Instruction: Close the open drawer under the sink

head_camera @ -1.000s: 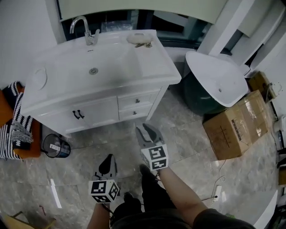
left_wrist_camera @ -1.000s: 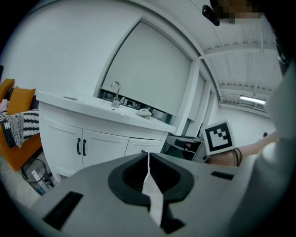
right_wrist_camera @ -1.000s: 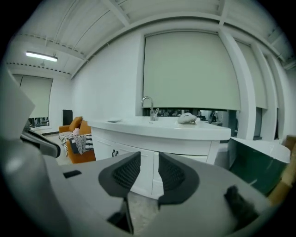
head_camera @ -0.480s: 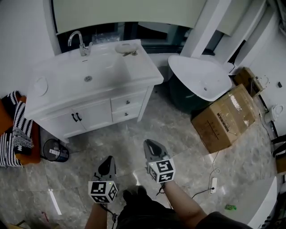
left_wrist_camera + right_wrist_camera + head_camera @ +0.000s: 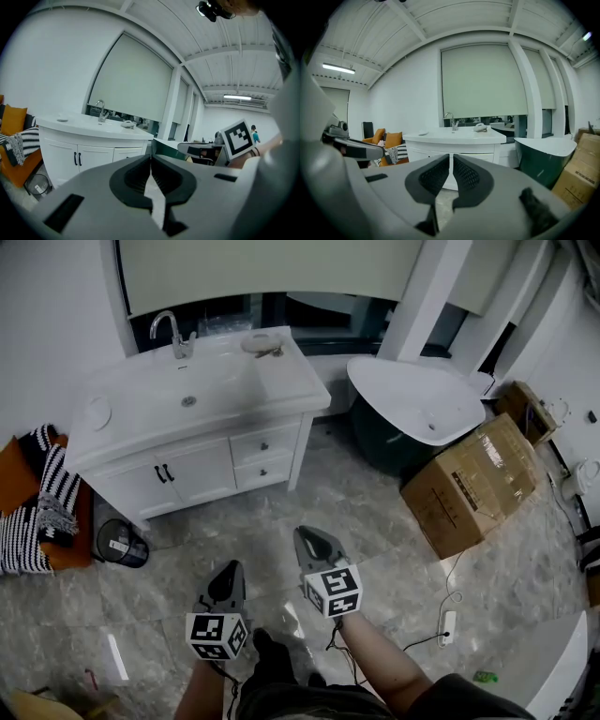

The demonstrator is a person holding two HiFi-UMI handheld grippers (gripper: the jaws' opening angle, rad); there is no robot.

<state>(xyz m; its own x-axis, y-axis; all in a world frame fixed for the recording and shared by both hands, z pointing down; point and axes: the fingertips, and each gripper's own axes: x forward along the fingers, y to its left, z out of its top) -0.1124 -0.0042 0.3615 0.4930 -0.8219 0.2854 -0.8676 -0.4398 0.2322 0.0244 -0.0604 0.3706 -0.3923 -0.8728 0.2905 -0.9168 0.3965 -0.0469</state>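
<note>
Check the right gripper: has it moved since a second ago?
Yes. The right gripper has backed away from the white sink cabinet; the floor gap is wider. Its fingers are closing on nothing.

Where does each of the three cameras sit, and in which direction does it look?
Head view: on the person's head, looking steeply down at floor and sink cabinet; forearms, left hand-held gripper and right hand-held gripper show.
Left gripper view: on the left hand-held gripper, looking along its shut jaws toward the cabinet; the right one's marker cube shows.
Right gripper view: on the right hand-held gripper, looking at the same cabinet; its closing jaws hold nothing.
Shared: both gripper views show the faucet.
</note>
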